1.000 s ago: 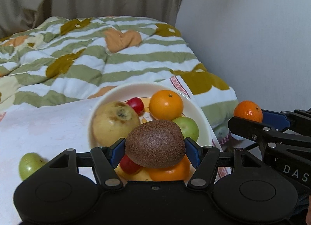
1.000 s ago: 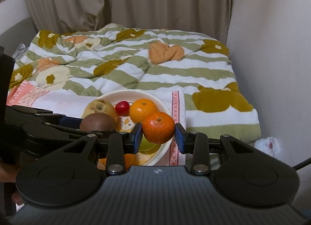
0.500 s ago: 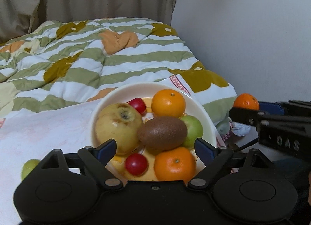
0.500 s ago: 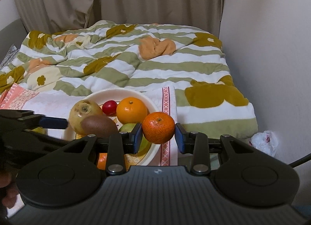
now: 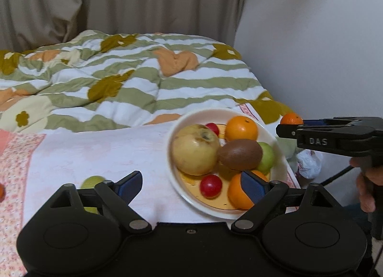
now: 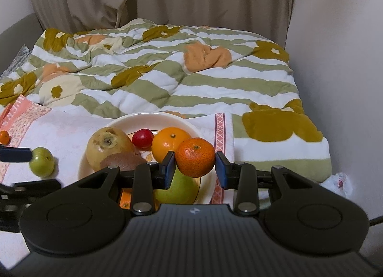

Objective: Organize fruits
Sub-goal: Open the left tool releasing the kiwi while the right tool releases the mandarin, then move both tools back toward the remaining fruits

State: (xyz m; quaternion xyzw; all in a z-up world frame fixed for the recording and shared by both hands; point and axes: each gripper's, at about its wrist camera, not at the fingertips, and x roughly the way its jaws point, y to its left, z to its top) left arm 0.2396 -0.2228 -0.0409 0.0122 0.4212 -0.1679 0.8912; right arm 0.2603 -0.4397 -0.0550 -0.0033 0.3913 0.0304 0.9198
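At the far left, a small orange fruit (image 6: pixel 4 137) lies on the cloth (image 5: pixel 95 152), well apart from either tool. Next, the green fruit (image 6: pixel 42 161) sits on the cloth just at the left gripper (image 5: pixel 191 184); its fingers are spread wide and hold nothing. Right of those fingers stands the bowl (image 5: pixel 189 118), carrying the pear (image 5: pixel 195 150), kiwi (image 5: pixel 240 153) and others. The right gripper (image 6: pixel 194 166) has its fingers closed on the mandarin (image 6: pixel 195 156), raised near the bowl's right rim. We judge the step in hand to be delivering the mandarin; next calls for lowering it over a free spot and parting the fingers, while the left takes the green fruit.
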